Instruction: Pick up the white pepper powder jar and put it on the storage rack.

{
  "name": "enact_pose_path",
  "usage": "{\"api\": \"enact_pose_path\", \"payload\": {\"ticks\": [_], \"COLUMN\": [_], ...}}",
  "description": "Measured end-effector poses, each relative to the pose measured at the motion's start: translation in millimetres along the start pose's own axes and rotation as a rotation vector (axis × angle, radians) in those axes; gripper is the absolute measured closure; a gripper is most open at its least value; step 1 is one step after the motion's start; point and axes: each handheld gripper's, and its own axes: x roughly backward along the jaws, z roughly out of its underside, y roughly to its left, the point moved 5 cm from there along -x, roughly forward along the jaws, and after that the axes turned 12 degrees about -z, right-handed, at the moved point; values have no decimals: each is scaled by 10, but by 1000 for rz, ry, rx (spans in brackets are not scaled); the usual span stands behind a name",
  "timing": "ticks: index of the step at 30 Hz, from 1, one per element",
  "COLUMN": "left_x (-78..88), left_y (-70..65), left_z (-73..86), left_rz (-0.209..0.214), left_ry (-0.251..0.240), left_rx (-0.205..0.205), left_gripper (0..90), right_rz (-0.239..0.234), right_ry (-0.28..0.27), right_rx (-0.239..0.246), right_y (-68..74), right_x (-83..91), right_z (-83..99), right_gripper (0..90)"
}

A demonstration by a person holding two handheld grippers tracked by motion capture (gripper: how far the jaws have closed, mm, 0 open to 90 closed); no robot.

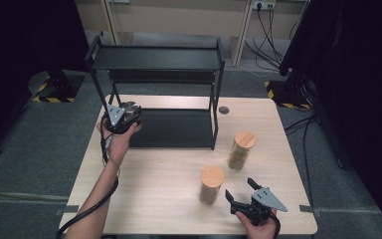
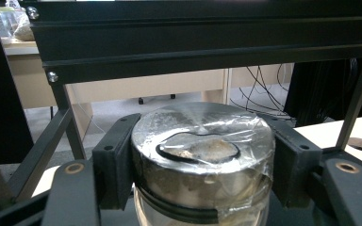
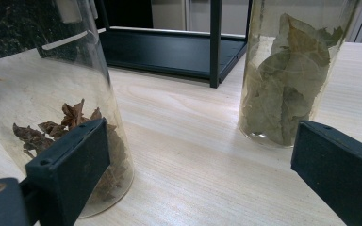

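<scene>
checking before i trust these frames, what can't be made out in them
- Contents of the metal-lidded jar in the left gripper: left gripper view, lid and crinkled wrap cover them.
- Whether that jar rests on the rack's lower shelf: its base is cut off by the bottom edge; in the high view the gripper covers it.
- Lids of the star anise jar and bay leaf jar: right gripper view, cut off at the top edge.

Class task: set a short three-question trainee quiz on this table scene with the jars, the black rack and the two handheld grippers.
1. True or false: the left gripper is shut on the metal-lidded jar.
2. How many wooden-lidded jars stand on the table?
3. The right gripper is: A open, B shut on a jar.

Key: 1 true. 2 two: the star anise jar and the leaf jar. 3 A.
</scene>
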Motion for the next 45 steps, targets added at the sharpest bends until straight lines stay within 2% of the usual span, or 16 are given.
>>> {"api": "enact_pose_path", "payload": {"ticks": [22, 45], "left_x": [-244, -432], "left_y": [-7, -71], "left_z": [-4, 237], "left_rz": [-14, -15], "left_ry": [18, 68], "left_rx": [0, 21], "left_gripper": [350, 350], "right_rz": [-1, -5], "right_ry": [2, 2], "right_rx": [4, 1], "right_y": [4, 2], "right_x": [-3, -2], "right_z": [0, 0], "right_gripper": [55, 56]}}
